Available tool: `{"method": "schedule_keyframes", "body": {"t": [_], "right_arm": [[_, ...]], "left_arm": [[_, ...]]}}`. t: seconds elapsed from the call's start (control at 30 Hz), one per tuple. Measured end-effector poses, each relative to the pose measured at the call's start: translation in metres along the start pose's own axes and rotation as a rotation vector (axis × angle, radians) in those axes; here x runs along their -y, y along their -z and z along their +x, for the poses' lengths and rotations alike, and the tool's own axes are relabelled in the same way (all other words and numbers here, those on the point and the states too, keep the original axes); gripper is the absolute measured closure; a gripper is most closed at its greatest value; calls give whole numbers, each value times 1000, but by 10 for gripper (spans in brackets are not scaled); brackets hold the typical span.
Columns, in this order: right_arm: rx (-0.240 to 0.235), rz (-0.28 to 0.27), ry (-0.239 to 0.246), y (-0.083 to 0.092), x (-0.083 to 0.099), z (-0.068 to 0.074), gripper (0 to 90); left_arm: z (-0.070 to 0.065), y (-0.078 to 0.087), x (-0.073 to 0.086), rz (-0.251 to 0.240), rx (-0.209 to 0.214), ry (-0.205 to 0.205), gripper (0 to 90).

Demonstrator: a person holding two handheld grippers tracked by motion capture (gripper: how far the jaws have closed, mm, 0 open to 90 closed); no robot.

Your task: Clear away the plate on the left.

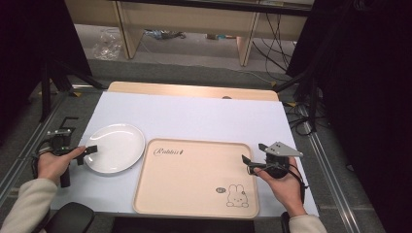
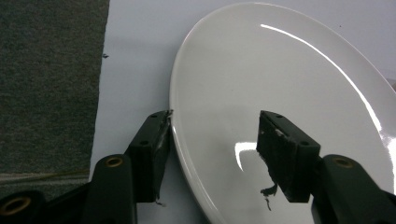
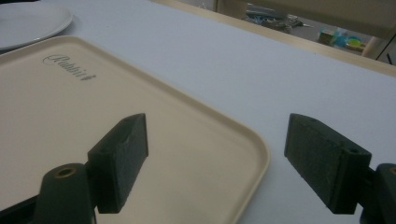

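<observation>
White table cover (image 1: 204, 116) underneath. Left gripper (image 2: 212, 140) astride plate (image 2: 280, 93) rim, jaws parted, one outside, one inside, not yet pinching. Tray (image 1: 194, 179) bare, awaiting plate. Right gripper (image 3: 233, 158) spread over tray corner, gripping nothing.

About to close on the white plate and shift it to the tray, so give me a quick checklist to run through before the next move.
1. Left hand-held gripper straddles the plate rim, one jaw outside, one over the dish: ok.
2. Pads pressing on the rim: not ok, a gap shows at the inner pad.
3. Plate lying flat on the table: ok.
4. Tray bare to receive it: ok.
5. Right hand-held gripper open at the tray's right edge, away from the plate: ok.
</observation>
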State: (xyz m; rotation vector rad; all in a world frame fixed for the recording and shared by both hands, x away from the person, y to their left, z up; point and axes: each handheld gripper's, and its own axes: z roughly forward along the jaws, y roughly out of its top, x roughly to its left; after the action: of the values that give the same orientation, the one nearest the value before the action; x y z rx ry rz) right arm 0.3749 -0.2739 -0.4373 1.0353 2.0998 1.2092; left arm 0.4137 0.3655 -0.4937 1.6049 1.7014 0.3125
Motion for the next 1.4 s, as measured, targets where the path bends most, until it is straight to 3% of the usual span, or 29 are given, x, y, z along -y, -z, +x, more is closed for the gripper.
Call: {"method": "schedule_keyframes", "body": {"t": [0.03, 0.23, 0.57, 0.77, 0.9, 0.93, 1.1, 1.33, 1.37, 1.4], "right_arm": [[0, 0, -1, 0, 0, 0, 224], [-2, 0, 7, -1, 0, 0, 224], [-3, 4, 2, -1, 0, 0, 225], [-7, 6, 5, -2, 0, 0, 226], [-7, 9, 1, -2, 0, 0, 228], [-7, 11, 2, -2, 0, 0, 229], [-6, 11, 0, -2, 0, 1, 231], [-4, 10, 5, -2, 0, 0, 232], [-4, 10, 5, -2, 0, 0, 232], [-3, 9, 6, -2, 0, 0, 232]], "left_arm": [[1, 0, 0, -1, 20, 6, 459], [6, 0, -1, 3, 28, 89, 536], [9, 0, -5, 36, 2, 125, 681], [11, 0, -7, 50, 11, 170, 714], [15, -1, -7, 40, 40, 236, 743], [17, 0, -6, 42, 52, 228, 748], [21, -1, -4, 17, 113, 281, 774], [23, 3, -5, 19, 129, 295, 799], [31, 8, -5, 89, 141, 198, 799], [24, 5, -6, 8, 132, 296, 807]]}}
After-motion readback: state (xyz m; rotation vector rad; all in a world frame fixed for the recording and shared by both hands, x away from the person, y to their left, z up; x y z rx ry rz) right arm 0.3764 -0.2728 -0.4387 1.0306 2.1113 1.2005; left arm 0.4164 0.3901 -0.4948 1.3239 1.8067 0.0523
